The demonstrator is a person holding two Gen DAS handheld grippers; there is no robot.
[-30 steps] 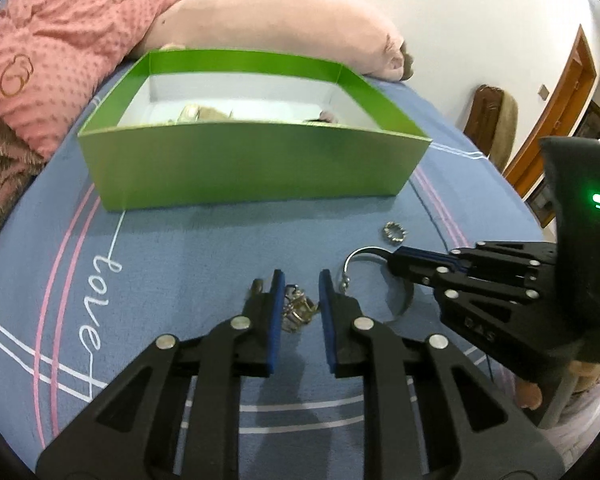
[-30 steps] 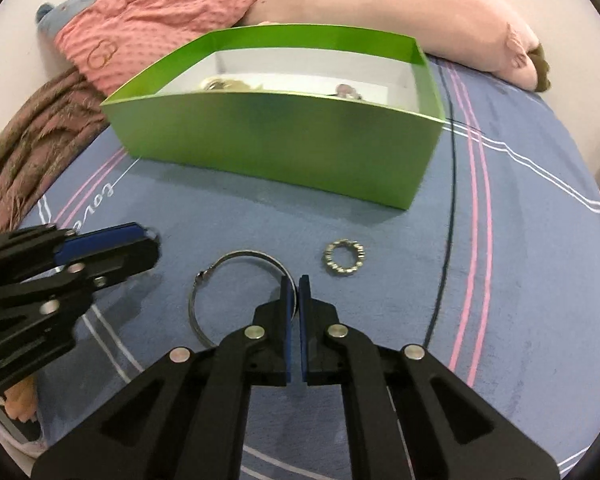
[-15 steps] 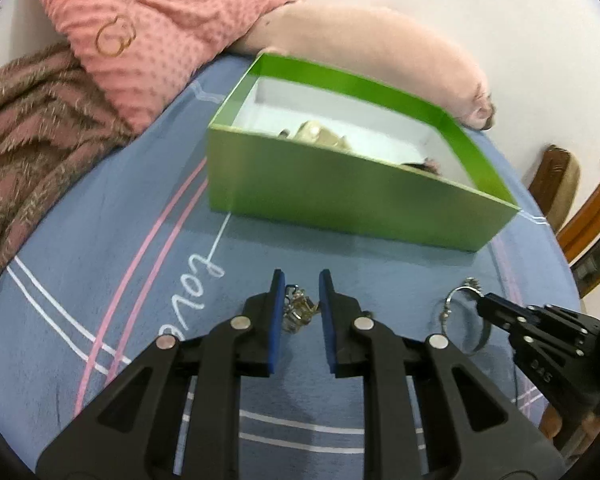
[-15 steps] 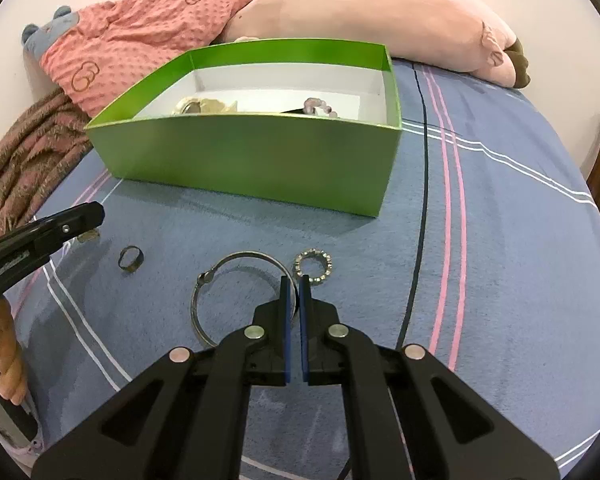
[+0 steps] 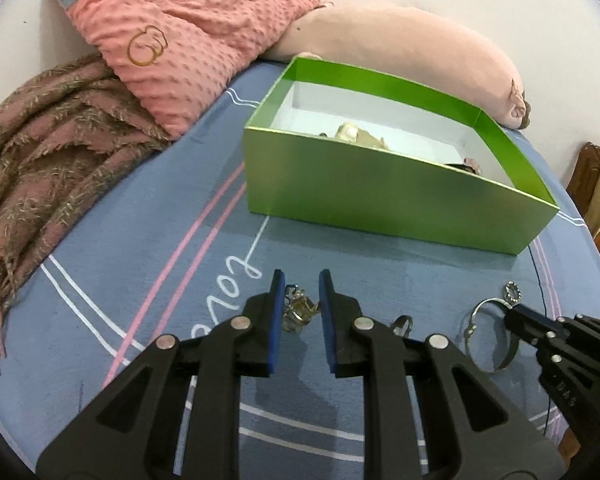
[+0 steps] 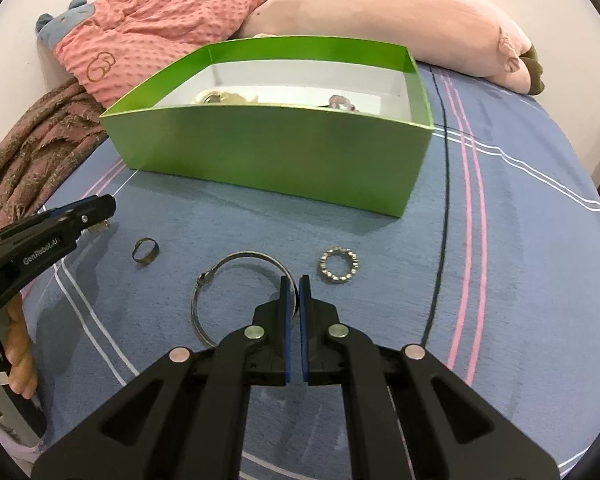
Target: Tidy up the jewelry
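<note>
My left gripper is shut on a small gold and silver trinket, held just above the blue bedsheet in front of the green box. In the right wrist view the left gripper enters from the left. My right gripper is shut on the right side of a thin silver bangle, whose far side rests on the sheet. A beaded ring lies just to the right of it, and a small dark ring to the left. The green box holds a gold piece and a pinkish piece.
A pink dotted pillow and a long pink plush lie behind the box. At the left is a brown fringed blanket. A wooden chair stands past the bed's right edge. A person's hand holds the left gripper's handle.
My left gripper has swung away to the left with the trinket still in it, uncovering the small dark ring. The right gripper stays on the bangle.
</note>
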